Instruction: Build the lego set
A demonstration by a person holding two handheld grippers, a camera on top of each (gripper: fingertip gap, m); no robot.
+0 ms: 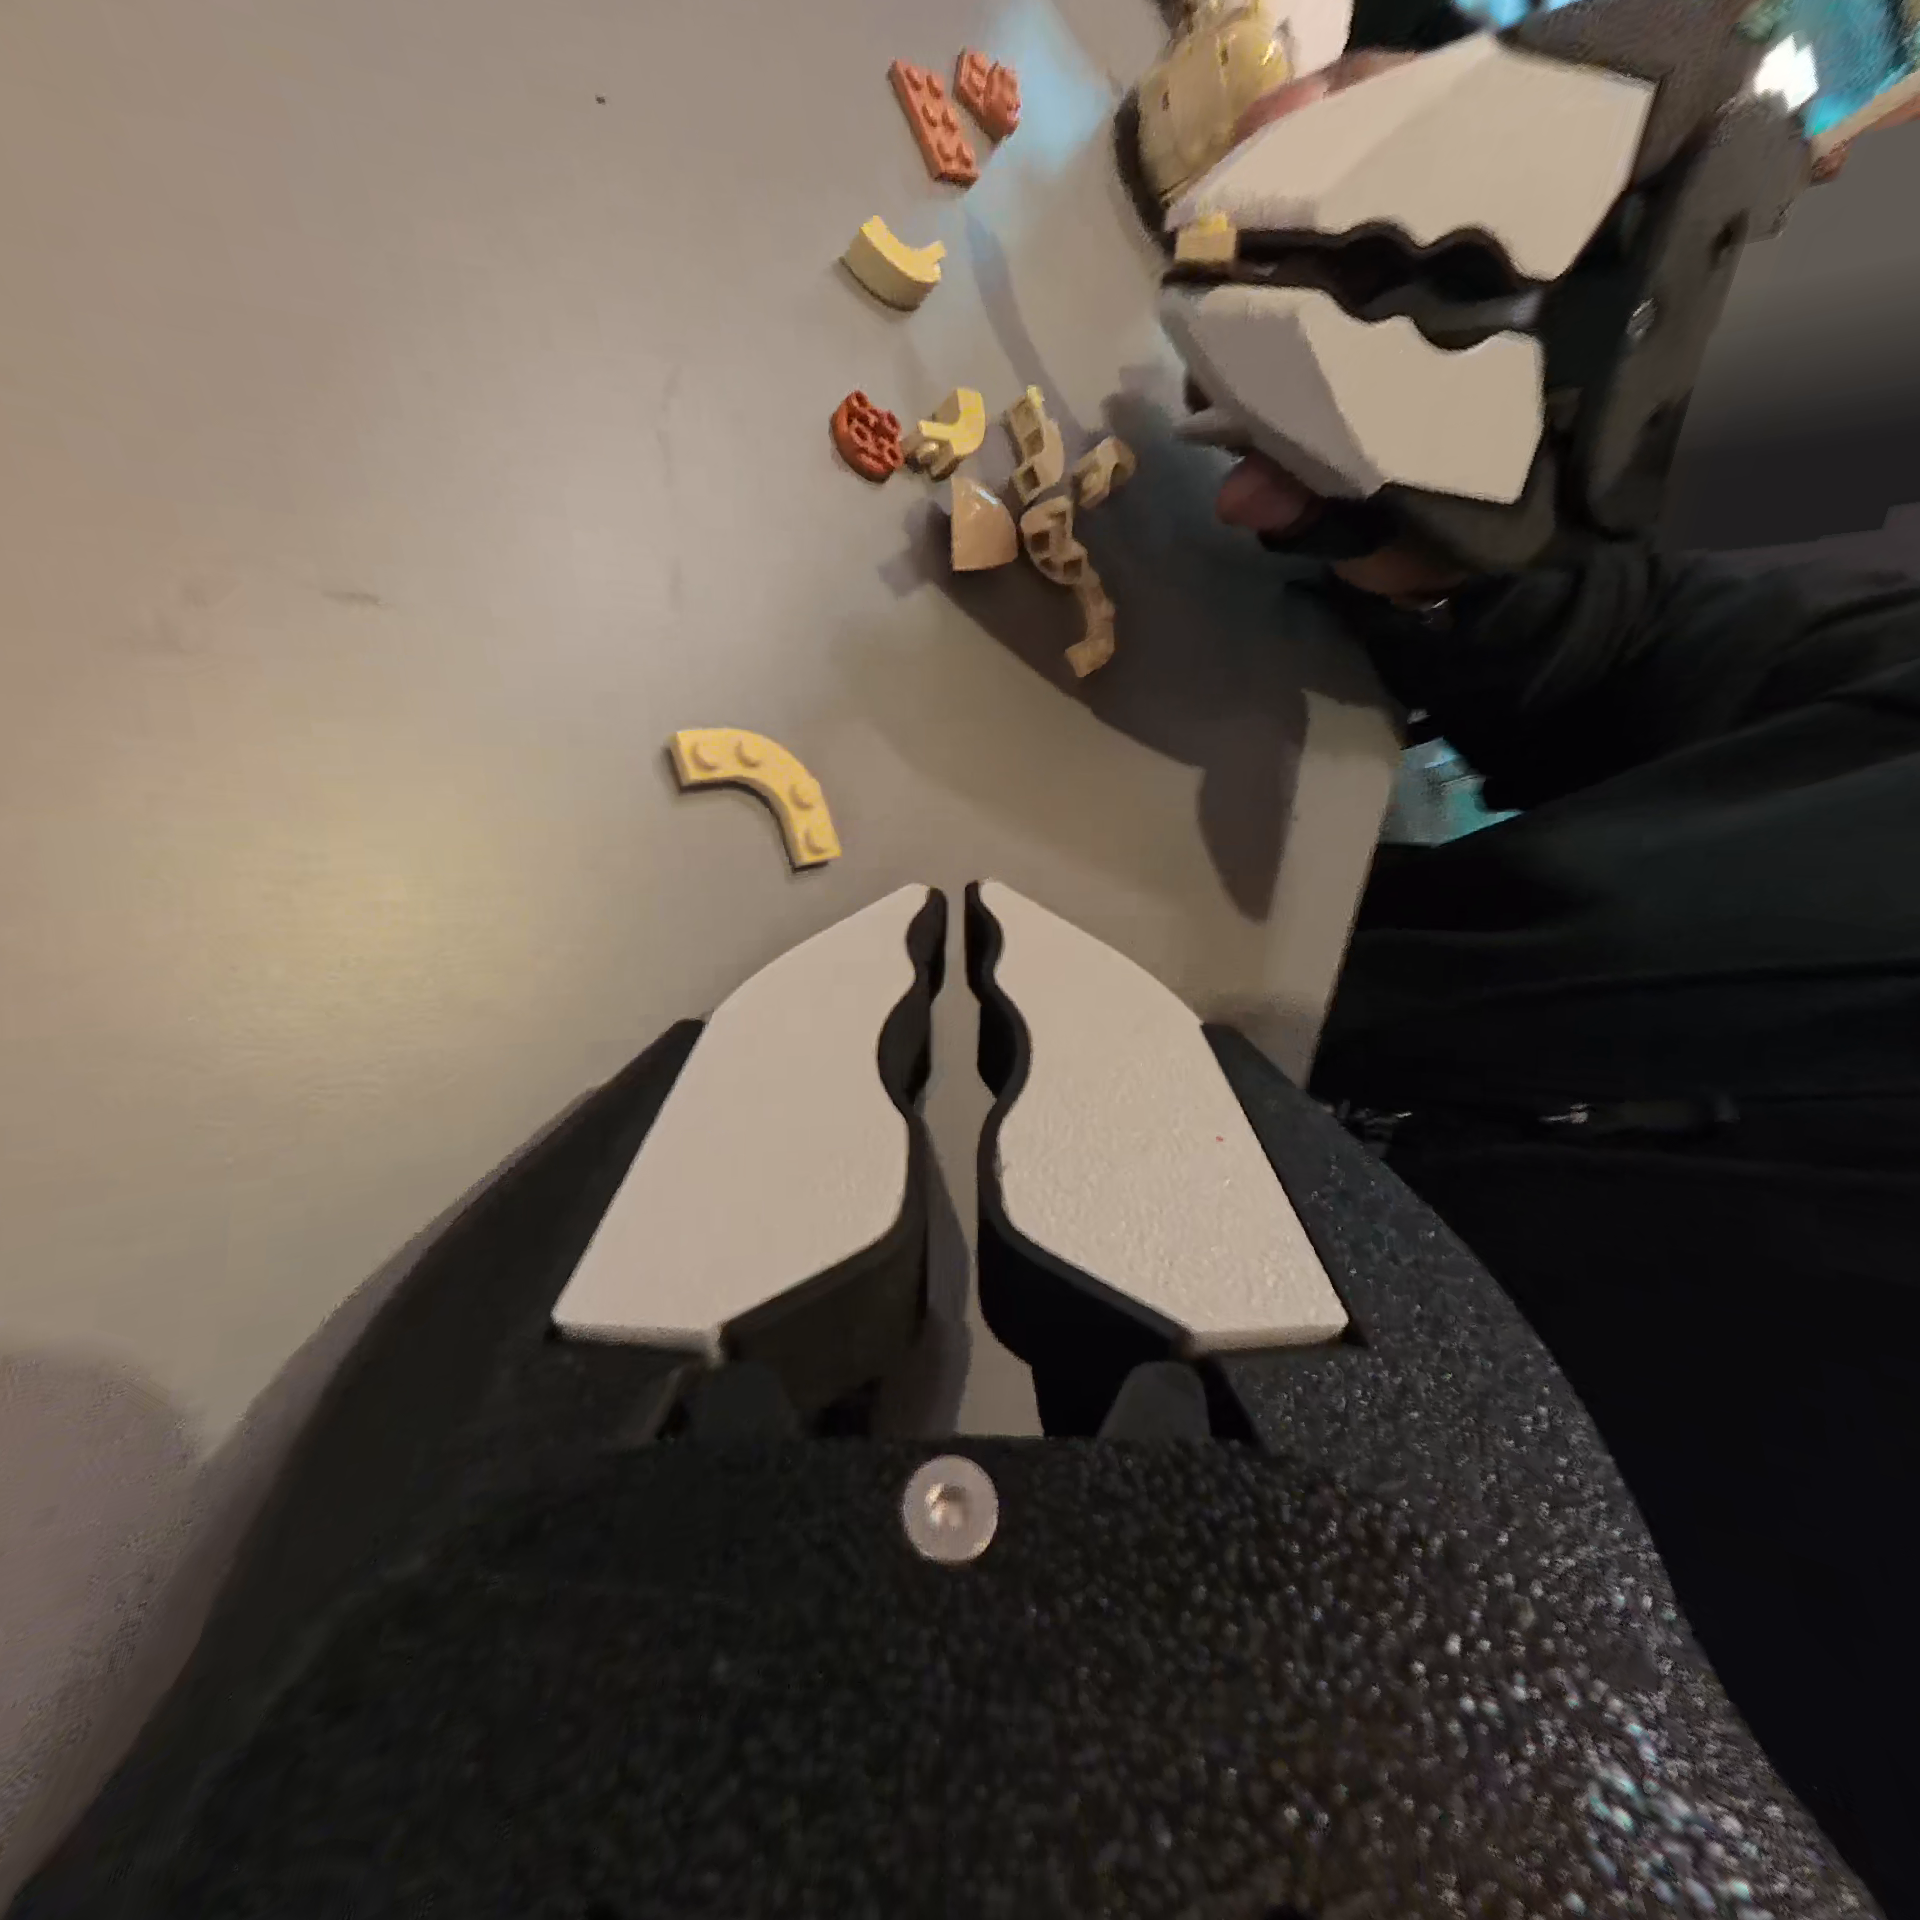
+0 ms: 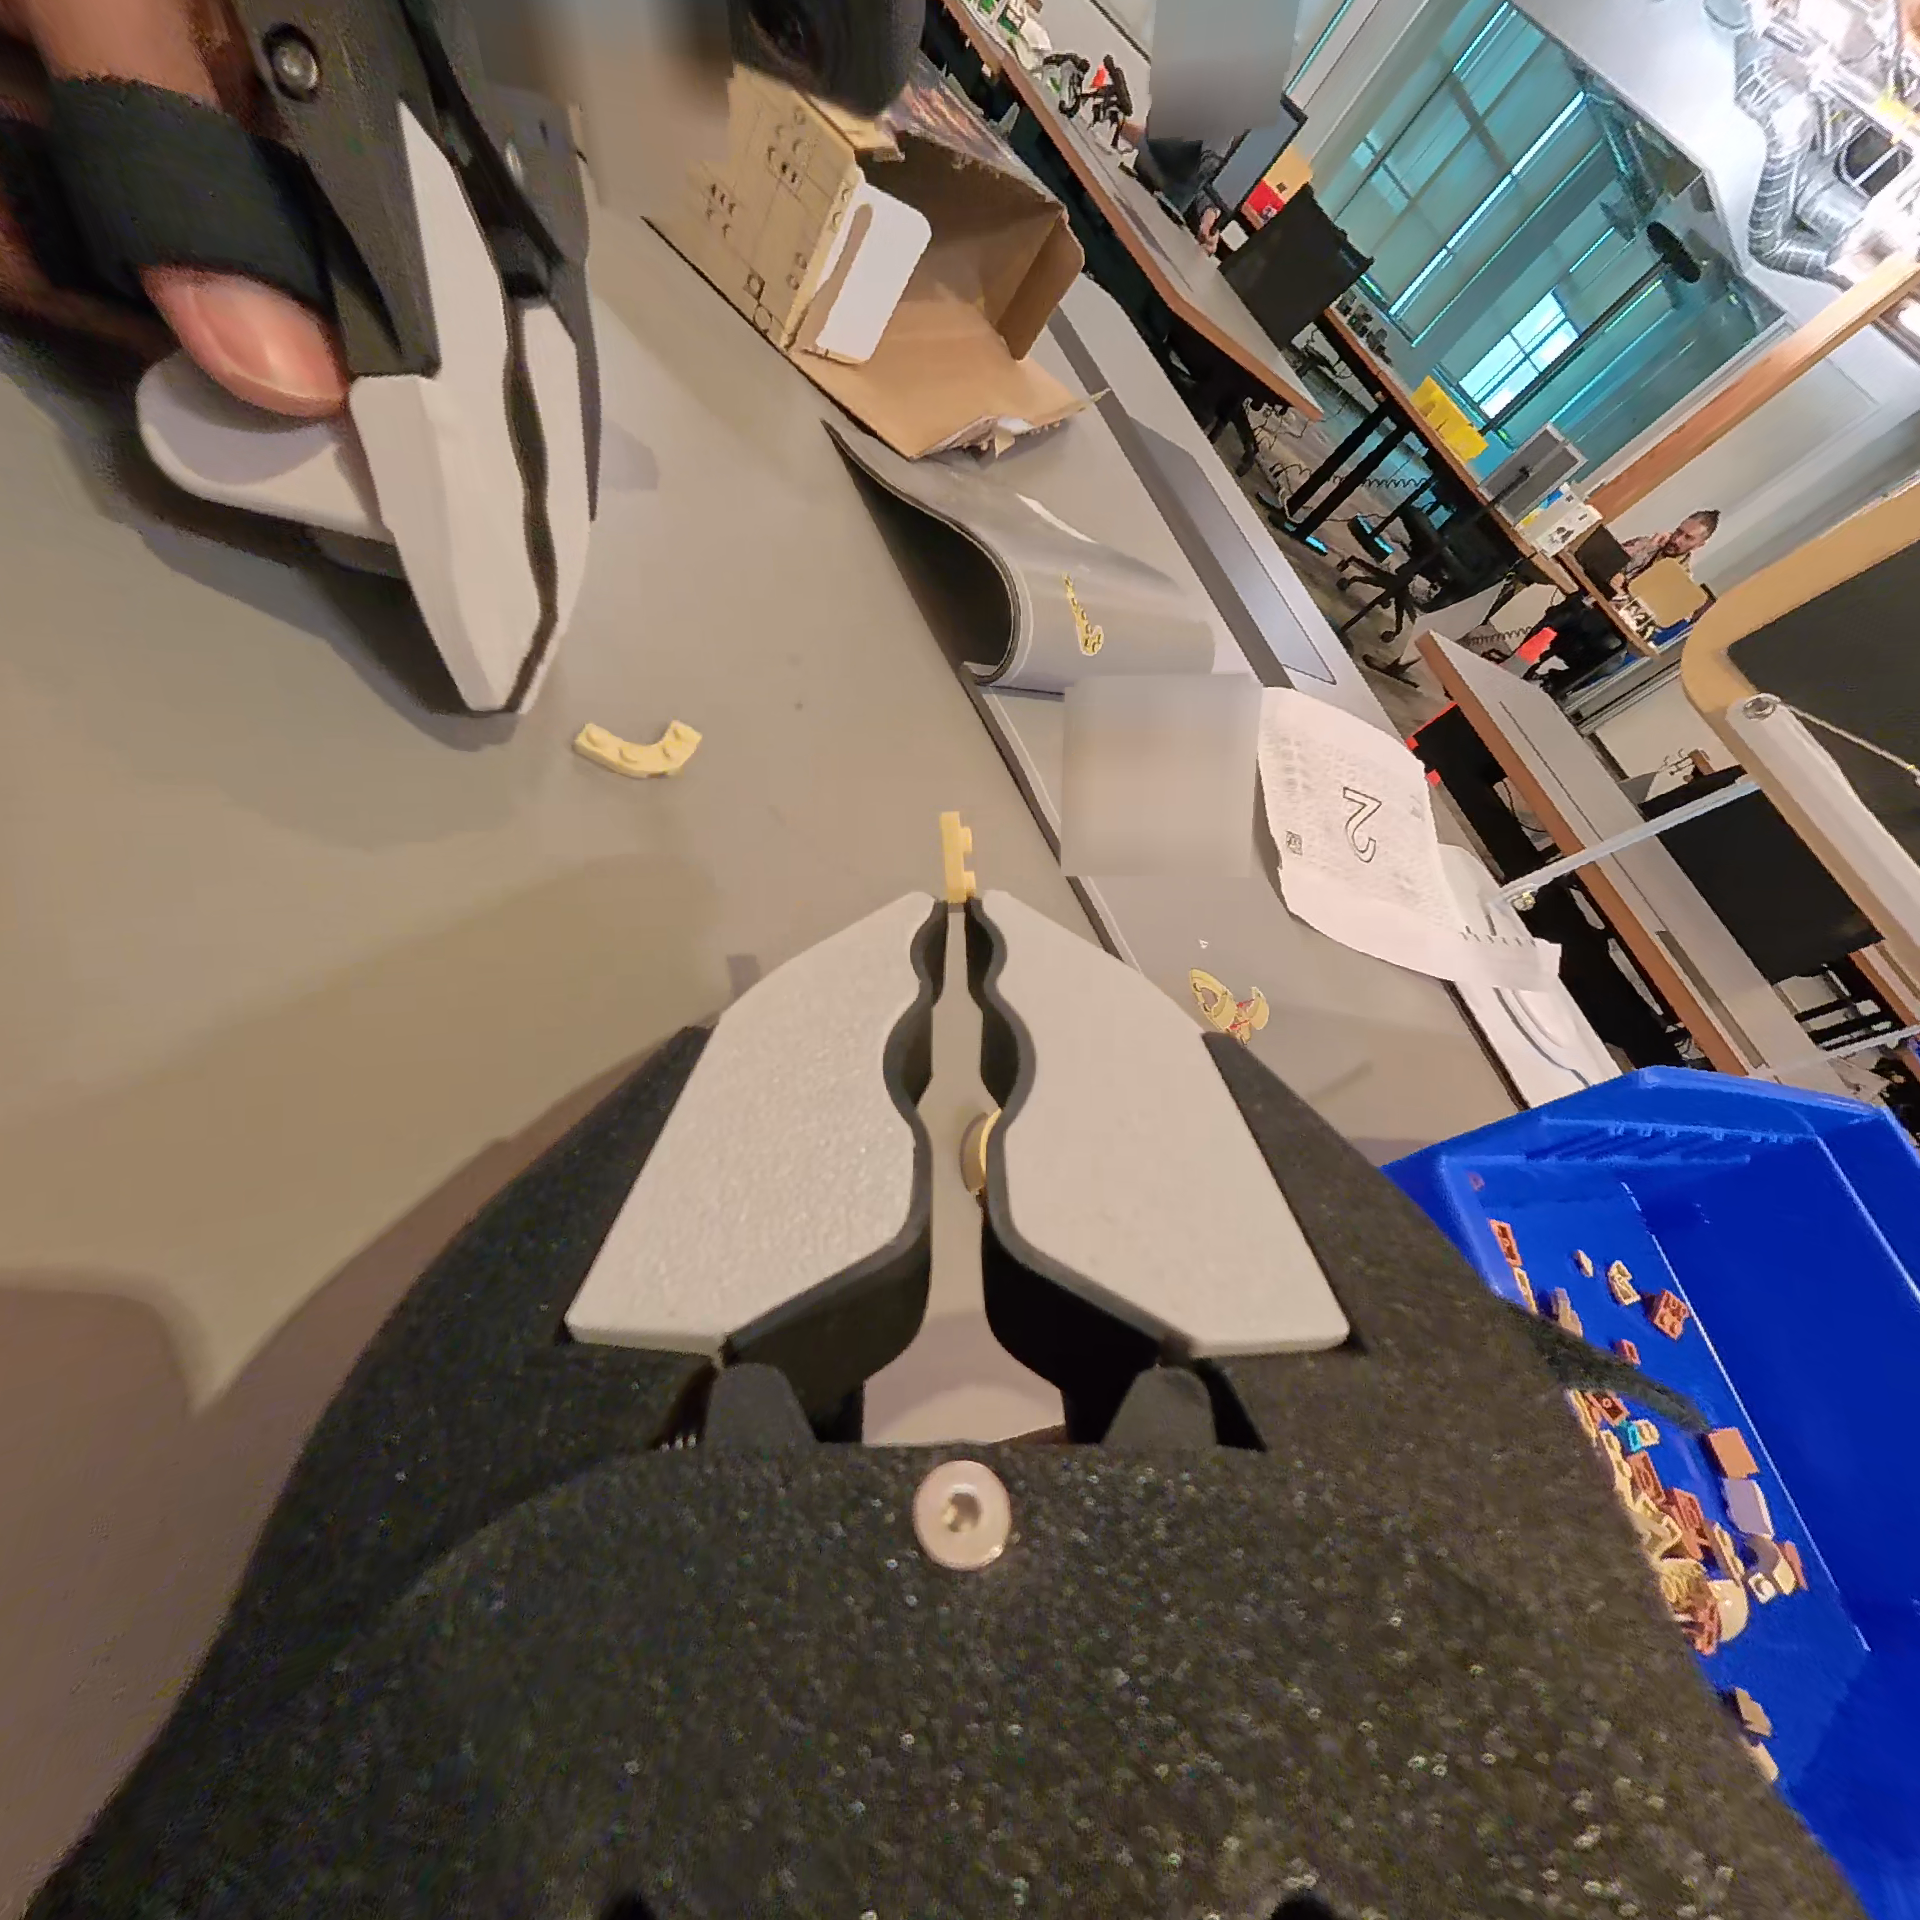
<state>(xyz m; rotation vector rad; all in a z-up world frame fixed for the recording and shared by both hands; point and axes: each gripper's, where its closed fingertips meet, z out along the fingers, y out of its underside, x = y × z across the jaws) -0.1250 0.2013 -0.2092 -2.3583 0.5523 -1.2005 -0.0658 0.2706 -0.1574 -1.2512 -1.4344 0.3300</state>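
My right gripper (image 2: pixel 958 914) is shut on a thin tan plate (image 2: pixel 958 854) that sticks out past its fingertips, edge on, above the grey table (image 2: pixel 312 987). The left wrist view shows the right gripper (image 1: pixel 1174 275) at the upper right with the tan piece (image 1: pixel 1205 241) at its tips. My left gripper (image 1: pixel 956 894) is shut, with nothing visible between its tips, low over the table. It also shows in the right wrist view (image 2: pixel 499 686). A tan curved plate (image 1: pixel 756 792) lies flat, studs up, just ahead and left of the left gripper's tips; it also shows in the right wrist view (image 2: pixel 636 750).
A loose pile of tan pieces (image 1: pixel 1039 499), a round red-brown piece (image 1: pixel 865 434), a tan curved brick (image 1: pixel 891 265) and red-brown plates (image 1: pixel 951 109) lie farther off. A blue bin (image 2: pixel 1766 1299) of small pieces stands right. A booklet (image 2: pixel 1091 603), cardboard box (image 2: pixel 935 260) and paper bag (image 2: pixel 1351 831) lie beyond. The gap from one gripper's tips to the other's is roughly 11 cm. Between my right fingertips and the round red-brown piece (image 1: pixel 865 434) there is roughly 6 cm.
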